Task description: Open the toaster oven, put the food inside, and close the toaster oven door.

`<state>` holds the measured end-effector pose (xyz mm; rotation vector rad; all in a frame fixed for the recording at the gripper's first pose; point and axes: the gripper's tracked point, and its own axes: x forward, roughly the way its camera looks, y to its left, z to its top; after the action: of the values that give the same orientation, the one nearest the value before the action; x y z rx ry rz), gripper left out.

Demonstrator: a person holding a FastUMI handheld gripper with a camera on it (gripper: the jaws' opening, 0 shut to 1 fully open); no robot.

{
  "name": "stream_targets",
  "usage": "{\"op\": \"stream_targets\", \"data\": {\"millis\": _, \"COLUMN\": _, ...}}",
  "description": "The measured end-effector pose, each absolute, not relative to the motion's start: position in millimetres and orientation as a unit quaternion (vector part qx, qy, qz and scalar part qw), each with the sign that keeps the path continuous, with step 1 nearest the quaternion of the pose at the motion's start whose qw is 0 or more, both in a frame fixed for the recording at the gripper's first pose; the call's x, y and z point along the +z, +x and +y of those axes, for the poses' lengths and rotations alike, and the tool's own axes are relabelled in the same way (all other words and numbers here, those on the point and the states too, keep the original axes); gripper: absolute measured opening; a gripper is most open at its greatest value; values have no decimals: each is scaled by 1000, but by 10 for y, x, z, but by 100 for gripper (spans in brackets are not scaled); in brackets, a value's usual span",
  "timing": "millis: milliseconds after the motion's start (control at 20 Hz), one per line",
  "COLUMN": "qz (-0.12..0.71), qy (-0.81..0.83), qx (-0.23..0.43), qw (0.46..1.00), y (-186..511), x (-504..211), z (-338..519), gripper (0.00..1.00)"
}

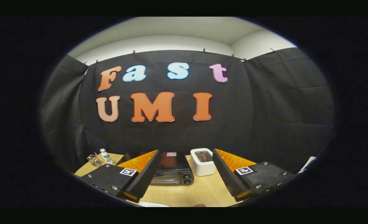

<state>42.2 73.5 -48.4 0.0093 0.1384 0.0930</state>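
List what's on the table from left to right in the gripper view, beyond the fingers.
Small metal clip → white bottle → toaster oven, door closed → white toaster. The gripper is open, holding nothing.

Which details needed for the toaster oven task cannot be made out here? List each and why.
- Toaster oven door state: too small, left side behind a finger of the open gripper.
- Food: just a white edge and brown scrap, cut off below.
- Bottle: too small to identify.

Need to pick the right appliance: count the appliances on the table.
2. The dark toaster oven sits beyond the open tongs, seen between them; the white toaster stands beside it. Others may be hidden behind the tongs.
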Motion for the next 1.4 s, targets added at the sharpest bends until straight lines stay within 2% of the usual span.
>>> {"op": "stream_targets", "data": {"millis": 650, "qz": 187, "qy": -14, "qx": 104, "qw": 977, "y": 1187, "x": -1639, "z": 1889, "gripper": 99}}
{"op": "stream_targets", "data": {"millis": 1050, "qz": 246, "qy": -31, "qx": 90, "qw": 965, "y": 1407, "x": -2222, "z": 1967, "gripper": 100}}
{"op": "stream_targets", "data": {"millis": 1400, "qz": 263, "qy": -39, "qx": 116, "qw": 957, "y": 1378, "x": -2398, "z": 2163, "gripper": 99}}
